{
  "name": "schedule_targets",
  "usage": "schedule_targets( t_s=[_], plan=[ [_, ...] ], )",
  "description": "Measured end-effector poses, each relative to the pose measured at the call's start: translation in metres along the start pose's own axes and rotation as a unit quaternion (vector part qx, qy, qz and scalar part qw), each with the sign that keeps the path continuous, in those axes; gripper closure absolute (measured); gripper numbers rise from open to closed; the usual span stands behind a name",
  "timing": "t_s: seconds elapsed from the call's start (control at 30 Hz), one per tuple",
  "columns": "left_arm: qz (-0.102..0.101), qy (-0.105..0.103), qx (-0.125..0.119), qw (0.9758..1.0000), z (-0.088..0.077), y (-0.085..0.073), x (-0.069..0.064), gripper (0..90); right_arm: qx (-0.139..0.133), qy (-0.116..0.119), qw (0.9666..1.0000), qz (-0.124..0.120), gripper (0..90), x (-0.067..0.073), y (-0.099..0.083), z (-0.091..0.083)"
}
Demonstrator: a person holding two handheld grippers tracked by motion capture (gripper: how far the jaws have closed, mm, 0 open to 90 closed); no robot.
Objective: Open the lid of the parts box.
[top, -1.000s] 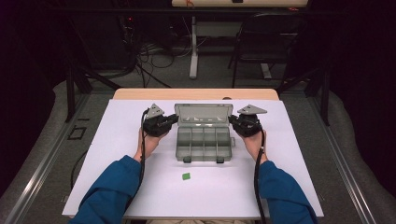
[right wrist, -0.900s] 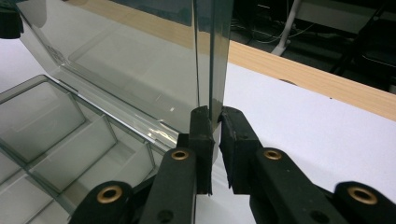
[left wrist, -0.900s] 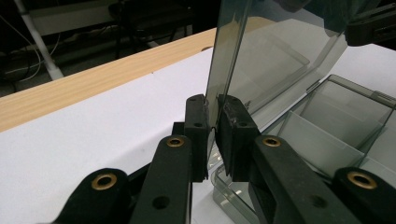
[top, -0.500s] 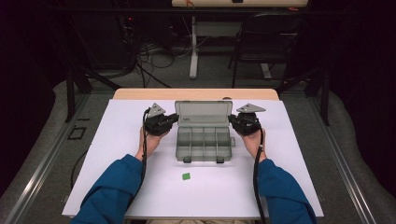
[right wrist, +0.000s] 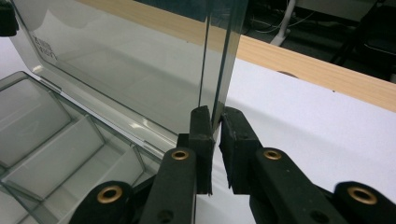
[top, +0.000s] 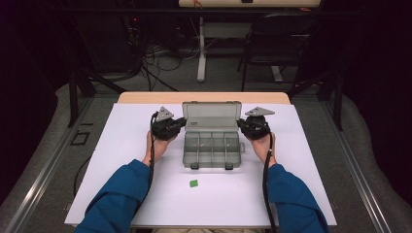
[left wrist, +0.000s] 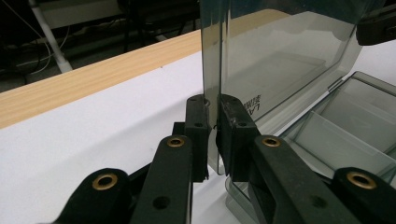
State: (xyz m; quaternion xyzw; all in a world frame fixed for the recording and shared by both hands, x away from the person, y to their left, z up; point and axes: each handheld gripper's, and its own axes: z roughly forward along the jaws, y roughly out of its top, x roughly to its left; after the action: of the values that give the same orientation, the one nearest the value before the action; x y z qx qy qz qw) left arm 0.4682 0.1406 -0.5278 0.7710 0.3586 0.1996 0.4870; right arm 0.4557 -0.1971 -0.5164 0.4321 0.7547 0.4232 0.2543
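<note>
Box [top: 212,149] sits mid-table on the white sheet [top: 121,160], toward the far side. It is a smoky clear plastic case with divided compartments. Lid [top: 212,116] is open and stands upright along the far edge of the box, hinged there.

Left gripper [top: 179,124]: at the lid's left edge, jaws narrow and clamped on that edge. In the left gripper view the pads [left wrist: 198,126] press either face of the lid [left wrist: 280,56] near its lower corner, with the lid vertical between them. Compartments of the box [left wrist: 345,135] lie to the right of the jaws.

Right gripper [top: 241,124]: at the lid's right edge, mirror arrangement. In the right gripper view the pads [right wrist: 201,130] pinch the lid [right wrist: 121,70] at its edge, jaws narrow, lid upright between them. Box [right wrist: 51,144] dividers visible to the left of the jaws; I cannot tell whether the compartments hold anything.

Both hands grip from the sides, forearms in blue sleeves [top: 121,194] entering from the near edge. A cable [top: 265,184] trails back along the right forearm.

A small green square [top: 194,183] lies flat on the sheet, near side of the box, apart from it and from both grippers.

The table's wooden top [top: 204,97] shows as a strip beyond the sheet's far edge.
</note>
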Motion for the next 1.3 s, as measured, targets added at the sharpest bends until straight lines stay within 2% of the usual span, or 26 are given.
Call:
schedule_targets(
  t_s=[0.57,0.83,0.93,1.0,1.1,1.23,1.3],
  plan=[
    [0.0,0.015,0.024,0.9996,0.011,-0.005,0.0,80.5,0.02,-0.009,0.9997,-0.004,81.1,0.0,-0.005,0.012],
    [-0.005,0.025,0.041,0.9988,0.017,-0.01,0.002,76.2,0.035,-0.021,0.9992,-0.001,70.7,-0.003,-0.009,0.018],
    [-0.012,0.028,0.045,0.9985,0.016,-0.011,0.005,67.9,0.034,-0.024,0.9991,0.005,62.4,-0.006,-0.01,0.017],
    [-0.017,0.036,0.048,0.9981,0.014,-0.011,0.006,53.8,0.033,-0.023,0.9992,0.008,53.3,-0.007,-0.01,0.015],
    [-0.024,0.035,0.047,0.998,0.009,-0.01,0.01,38.6,0.031,-0.021,0.9992,0.014,41.1,-0.009,-0.01,0.01],
    [-0.02,0.031,0.039,0.9985,-0.001,-0.011,0.011,27.5,0.024,-0.011,0.9995,0.017,27.1,-0.011,-0.009,0.002],
    [-0.016,0.03,0.037,0.9987,-0.007,-0.011,0.01,23.0,0.023,-0.008,0.9996,0.011,22.2,-0.01,-0.009,-0.002]
  ],
)
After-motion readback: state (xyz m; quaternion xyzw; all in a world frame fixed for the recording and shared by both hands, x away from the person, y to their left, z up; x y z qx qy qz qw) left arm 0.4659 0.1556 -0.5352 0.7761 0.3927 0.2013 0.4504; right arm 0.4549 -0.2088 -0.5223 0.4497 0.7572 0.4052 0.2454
